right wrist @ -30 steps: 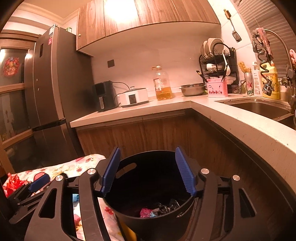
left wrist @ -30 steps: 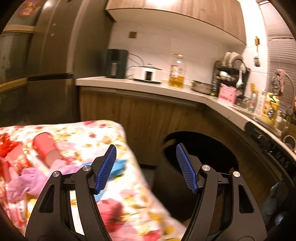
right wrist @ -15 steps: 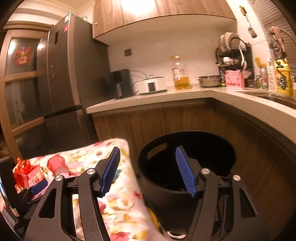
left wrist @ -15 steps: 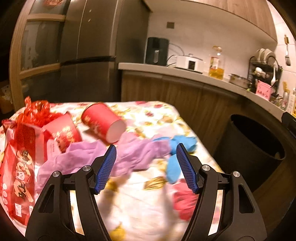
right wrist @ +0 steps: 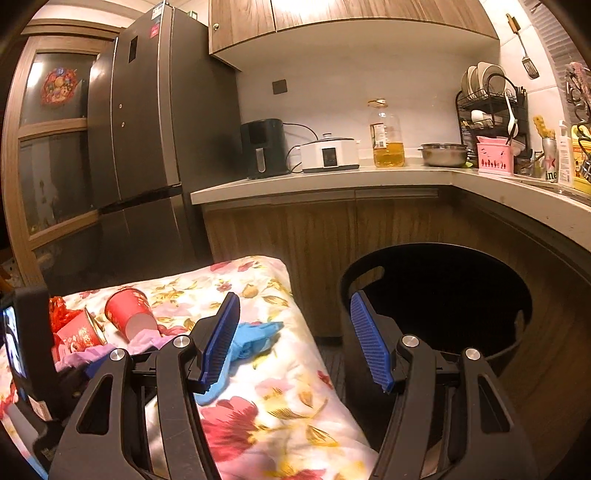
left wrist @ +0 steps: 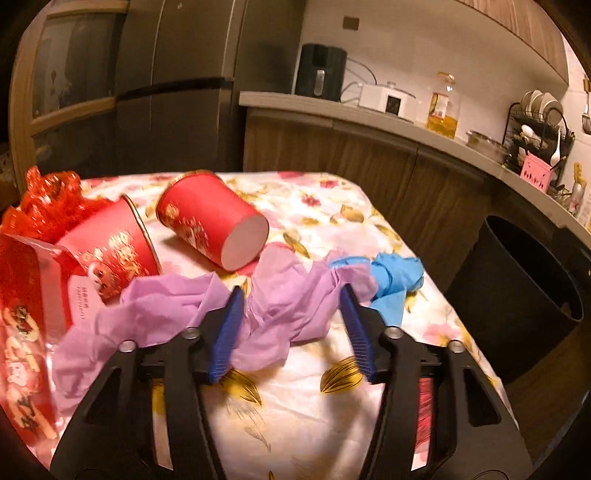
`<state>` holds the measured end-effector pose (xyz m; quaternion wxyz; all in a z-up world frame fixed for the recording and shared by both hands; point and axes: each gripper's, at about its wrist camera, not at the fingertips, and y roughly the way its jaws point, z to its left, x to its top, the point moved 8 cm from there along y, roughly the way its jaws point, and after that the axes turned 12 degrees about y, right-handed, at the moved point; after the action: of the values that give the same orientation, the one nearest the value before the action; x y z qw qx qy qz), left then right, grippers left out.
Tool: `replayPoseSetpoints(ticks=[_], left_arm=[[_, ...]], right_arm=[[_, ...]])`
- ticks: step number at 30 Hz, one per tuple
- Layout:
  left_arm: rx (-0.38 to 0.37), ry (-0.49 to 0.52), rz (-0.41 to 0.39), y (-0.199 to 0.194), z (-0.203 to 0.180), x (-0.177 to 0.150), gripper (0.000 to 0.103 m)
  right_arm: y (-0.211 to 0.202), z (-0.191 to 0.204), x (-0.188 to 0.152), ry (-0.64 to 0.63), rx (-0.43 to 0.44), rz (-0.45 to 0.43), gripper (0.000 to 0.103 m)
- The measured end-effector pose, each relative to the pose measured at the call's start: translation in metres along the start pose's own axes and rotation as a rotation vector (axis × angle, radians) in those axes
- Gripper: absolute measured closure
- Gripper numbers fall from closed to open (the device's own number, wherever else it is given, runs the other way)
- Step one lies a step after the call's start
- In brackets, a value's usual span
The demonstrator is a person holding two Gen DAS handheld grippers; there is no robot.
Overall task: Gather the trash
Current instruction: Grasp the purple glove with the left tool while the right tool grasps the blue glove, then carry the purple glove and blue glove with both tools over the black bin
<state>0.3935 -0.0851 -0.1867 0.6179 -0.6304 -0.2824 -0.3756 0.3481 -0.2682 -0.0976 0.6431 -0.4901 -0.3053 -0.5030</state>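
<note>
On the table [left wrist: 295, 424] we close the left tool [left wrist: 291, 326] round purple paper [left wrist: 280, 314], unpinched; right tool [right wrist: 295, 339] spread, empty. Cups [left wrist: 210, 218], glove [left wrist: 395, 277] remain; bin [right wrist: 436, 295] waits.

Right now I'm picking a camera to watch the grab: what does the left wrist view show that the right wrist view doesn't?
Left wrist only: the left gripper closing around the crumpled purple paper, which lies between its fingers.

Right wrist only: the right gripper, open and empty, and the upper cabinets.

Both: the red cup lying on its side, the blue glove, the floral cloth and the black bin.
</note>
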Motion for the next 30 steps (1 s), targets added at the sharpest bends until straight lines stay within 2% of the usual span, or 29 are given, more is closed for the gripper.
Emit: replayPoseSetpoints(ticks=[4,7,10,24,30], left_arm=[[-0.028,-0.013,0.043,0.01,0.002,-0.008,0.083],[-0.064,-0.041,0.05,0.014,0.005,-0.01,0.093],[-0.085,-0.063,0.028,0.009,0.007,-0.01,0.099],[-0.097,-0.128,-0.151,-0.054,0.032,0.005,0.101],[-0.092,-0.137,-0.183,-0.066,0.039,0.007,0.101]], right_arm=[[0.019,0.008,-0.009,-0.013,-0.003,0.026,0.041],[0.036,0.012,-0.017,-0.013,-0.013,0.056,0.041],[0.05,0.016,-0.024,-0.011,-0.018,0.083,0.041],[0.106,0.034,-0.053,-0.008,-0.051,0.19,0.041],[0.112,0.041,-0.066,-0.059,-0.062,0.211,0.043]])
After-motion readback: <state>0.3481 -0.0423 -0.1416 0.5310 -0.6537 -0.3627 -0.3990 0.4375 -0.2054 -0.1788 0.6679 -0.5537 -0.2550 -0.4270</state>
